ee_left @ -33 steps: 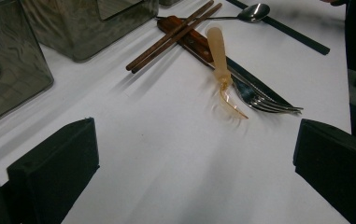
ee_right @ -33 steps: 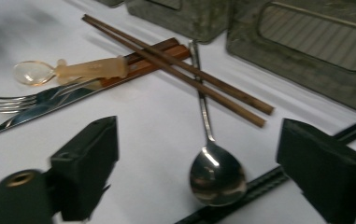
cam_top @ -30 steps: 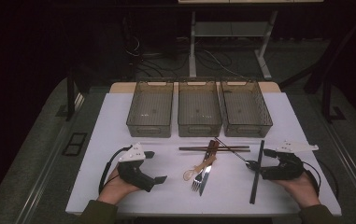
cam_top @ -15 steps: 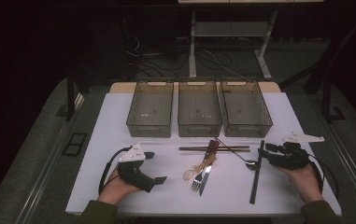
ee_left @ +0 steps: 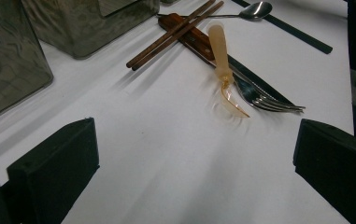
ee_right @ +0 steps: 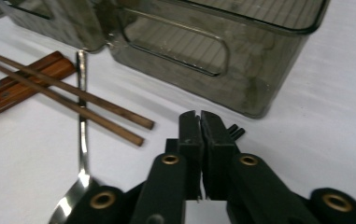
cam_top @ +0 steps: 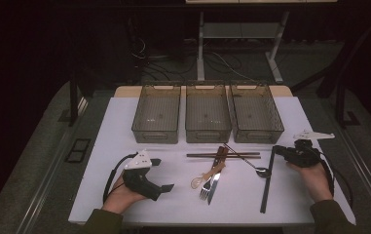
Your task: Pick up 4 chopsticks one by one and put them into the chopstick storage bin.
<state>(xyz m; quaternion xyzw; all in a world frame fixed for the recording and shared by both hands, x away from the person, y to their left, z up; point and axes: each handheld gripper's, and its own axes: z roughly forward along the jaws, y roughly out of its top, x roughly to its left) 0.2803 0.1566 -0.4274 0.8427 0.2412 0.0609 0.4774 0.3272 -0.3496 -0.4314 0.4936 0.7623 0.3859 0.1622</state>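
Your right claw [ee_right: 200, 128] is clenched on the black chopsticks [cam_top: 267, 181], near the spoon [ee_right: 80, 154]; the left claw [cam_top: 166, 174] rests released on the tabletop [cam_top: 124, 117]. Lift carelessly and the long sticks may sweep the spoon aside.

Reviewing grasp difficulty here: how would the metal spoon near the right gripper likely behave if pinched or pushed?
The metal spoon looks polished, so it would probably slip between the jaws. It appears thin and stiff, lying flat on the table, so getting under it may be awkward. Pushed, it would likely slide or pivot, not roll.
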